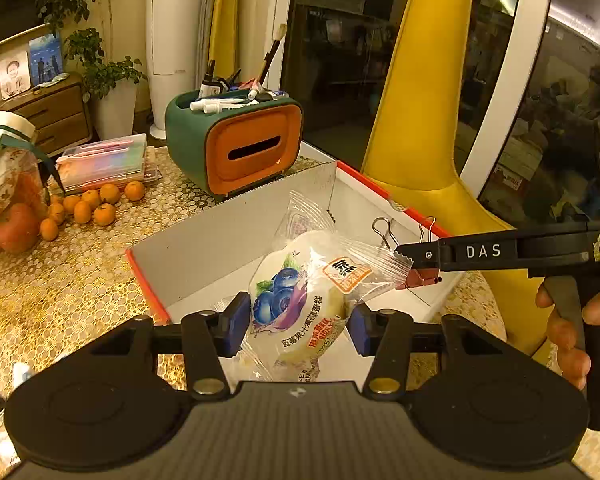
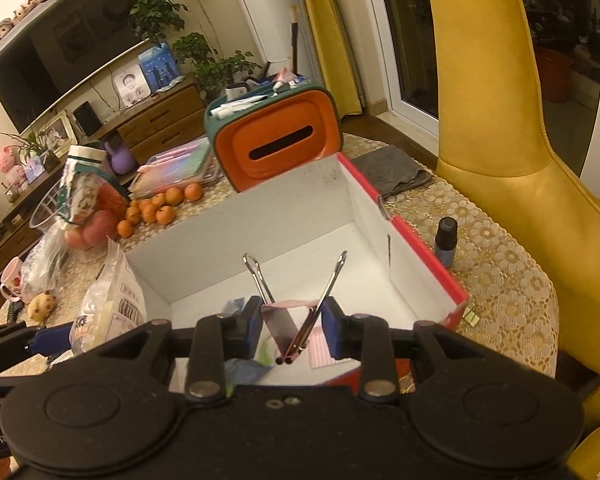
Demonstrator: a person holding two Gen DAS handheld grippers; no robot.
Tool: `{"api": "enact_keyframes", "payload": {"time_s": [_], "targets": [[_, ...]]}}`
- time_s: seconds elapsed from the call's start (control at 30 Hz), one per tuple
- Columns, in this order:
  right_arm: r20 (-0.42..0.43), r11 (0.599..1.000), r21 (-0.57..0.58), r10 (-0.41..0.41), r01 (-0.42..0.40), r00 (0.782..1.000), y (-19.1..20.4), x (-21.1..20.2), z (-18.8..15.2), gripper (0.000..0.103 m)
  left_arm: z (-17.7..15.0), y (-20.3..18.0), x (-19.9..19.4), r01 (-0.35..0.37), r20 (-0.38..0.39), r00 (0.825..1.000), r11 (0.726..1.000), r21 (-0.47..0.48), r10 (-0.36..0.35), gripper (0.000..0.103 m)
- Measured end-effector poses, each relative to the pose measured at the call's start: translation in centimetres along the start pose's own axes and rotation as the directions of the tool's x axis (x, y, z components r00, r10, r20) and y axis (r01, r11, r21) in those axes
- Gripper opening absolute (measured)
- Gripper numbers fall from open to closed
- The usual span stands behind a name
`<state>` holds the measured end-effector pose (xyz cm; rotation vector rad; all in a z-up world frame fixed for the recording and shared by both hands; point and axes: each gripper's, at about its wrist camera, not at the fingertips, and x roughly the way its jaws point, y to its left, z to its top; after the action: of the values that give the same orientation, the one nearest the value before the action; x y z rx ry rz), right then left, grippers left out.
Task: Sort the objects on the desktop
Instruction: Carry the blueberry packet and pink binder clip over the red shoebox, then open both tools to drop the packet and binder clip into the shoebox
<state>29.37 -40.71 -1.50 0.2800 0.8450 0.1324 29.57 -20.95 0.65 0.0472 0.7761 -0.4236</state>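
My left gripper (image 1: 296, 326) is shut on a wrapped blueberry cake snack (image 1: 300, 300) and holds it over the open white box with red rim (image 1: 220, 236). My right gripper (image 2: 290, 326) is shut on a pink binder clip (image 2: 288, 328), its wire handles pointing up, above the same box (image 2: 300, 208). In the left wrist view the right gripper (image 1: 416, 268) reaches in from the right with the clip (image 1: 414, 280) beside the snack wrapper. The snack also shows at the left of the right wrist view (image 2: 108, 300).
A green and orange organiser (image 1: 240, 144) with pens stands behind the box. Tangerines (image 1: 96, 204), a pencil case (image 1: 104, 160) and a bagged fruit pile (image 1: 8, 200) lie left. A small dark bottle (image 2: 446, 240), grey cloth (image 2: 392, 172) and yellow chair (image 2: 500, 120) are right.
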Motion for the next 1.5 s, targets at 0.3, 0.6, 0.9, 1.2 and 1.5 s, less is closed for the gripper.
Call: {"api": "enact_keyframes", "payload": {"time_s": [0.3, 0.6, 0.9, 1.2, 1.5], "targets": [[-0.05, 1.0, 0.005, -0.024, 0.024, 0.998, -0.9, 4.8, 0.4, 0.031, 0.9, 0.9, 4.5, -0.025, -0.045, 0.999, 0.999, -0.03, 0.023, 0.049], [-0.114, 0.998, -0.001, -0.059, 0.059, 0.992, -1.1, 8.5, 0.8, 0.031, 1.1, 1.9, 7.3, -0.044, -0.096, 0.994, 0.999, -0.015, 0.043, 0.05], [-0.176, 0.995, -0.048, -0.095, 0.088, 0.98, -0.5, 10.3, 1.2, 0.031, 1.6, 2.3, 10.0, -0.017, -0.159, 0.987, 1.0, -0.008, 0.015, 0.05], [-0.193, 0.996, -0.035, -0.091, 0.086, 0.977, -0.5, 10.5, 1.2, 0.031, 1.6, 3.1, 11.0, 0.012, -0.177, 0.984, 0.999, -0.043, -0.02, 0.052], [-0.181, 0.999, -0.01, -0.054, 0.054, 0.982, -0.3, 9.0, 0.5, 0.036, 1.4, 3.6, 9.2, 0.031, -0.129, 0.991, 0.998, -0.061, -0.039, 0.066]]}}
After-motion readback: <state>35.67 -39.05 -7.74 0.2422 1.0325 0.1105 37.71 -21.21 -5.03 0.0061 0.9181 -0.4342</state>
